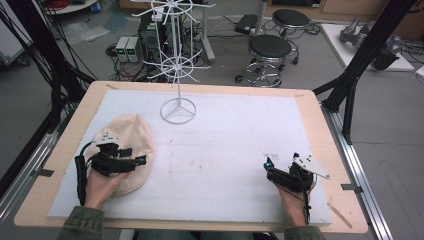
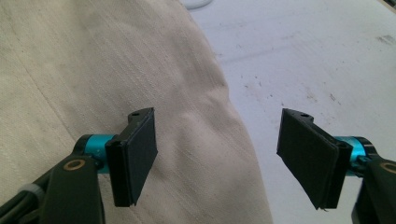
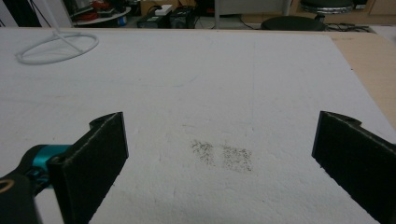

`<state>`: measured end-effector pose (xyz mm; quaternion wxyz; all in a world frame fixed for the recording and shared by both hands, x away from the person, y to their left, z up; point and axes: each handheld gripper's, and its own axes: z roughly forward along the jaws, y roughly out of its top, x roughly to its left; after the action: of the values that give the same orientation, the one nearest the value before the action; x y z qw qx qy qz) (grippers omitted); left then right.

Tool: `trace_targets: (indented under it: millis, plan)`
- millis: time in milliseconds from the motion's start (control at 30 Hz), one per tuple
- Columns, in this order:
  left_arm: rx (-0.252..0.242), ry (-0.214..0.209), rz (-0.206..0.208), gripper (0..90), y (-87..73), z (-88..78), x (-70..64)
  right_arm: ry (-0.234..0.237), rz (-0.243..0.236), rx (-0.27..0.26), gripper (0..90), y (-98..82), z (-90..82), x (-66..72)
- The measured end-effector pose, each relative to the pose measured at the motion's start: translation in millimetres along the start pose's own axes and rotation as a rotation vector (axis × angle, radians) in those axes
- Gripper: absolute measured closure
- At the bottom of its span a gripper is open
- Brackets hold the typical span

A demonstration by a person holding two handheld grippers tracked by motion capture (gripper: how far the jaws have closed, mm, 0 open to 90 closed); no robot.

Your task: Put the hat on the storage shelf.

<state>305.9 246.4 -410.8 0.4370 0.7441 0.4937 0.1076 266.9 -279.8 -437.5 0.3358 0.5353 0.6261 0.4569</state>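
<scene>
At the left of the worktop [image 1: 310, 107], a cream fabric hat [image 1: 131, 135] lies flat on the white foam sheet [image 1: 235, 150] that covers most of the wooden surface. The left tongs [image 1: 142, 159] sit over the hat's near right part, held by a hand [image 1: 102, 187] that comes in from the bottom edge in an olive sleeve [image 1: 80, 227]. In the left gripper view these tongs [image 2: 217, 156] stand wide apart: one black pad is above the hat [image 2: 93, 84], the other is above the bare sheet just past the hat's edge, and nothing is held between them.

Behind the hat, toward the middle of the far side, a white wire stand [image 1: 176, 65] rises from a round ring base [image 1: 178, 110] that rests on the sheet, well apart from both hands.

At the right, the right tongs [image 1: 268, 165] rest low near the front edge. In the right gripper view they [image 3: 219, 154] are spread wide over a small patch of dark specks [image 3: 222, 156], gripping nothing, with the ring base [image 3: 58, 46] far off.
</scene>
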Motion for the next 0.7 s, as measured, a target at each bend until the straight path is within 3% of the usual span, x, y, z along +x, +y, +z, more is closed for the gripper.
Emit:
trace_targets:
  millis: [200,500,700]
  plan:
    - [0.061,0.021,-0.013,27.2,-0.2,8.4,-1.6,0.004,-0.01,0.005,2.5,0.2,0.1,1.0]
    - [0.085,-0.007,-0.067,26.9,0.7,10.5,0.5,0.004,-0.027,0.031,2.5,-0.5,2.3,2.2]
    - [0.185,0.002,-0.073,28.3,0.0,20.2,1.6,-0.002,-0.045,0.023,2.5,0.2,1.8,4.5]
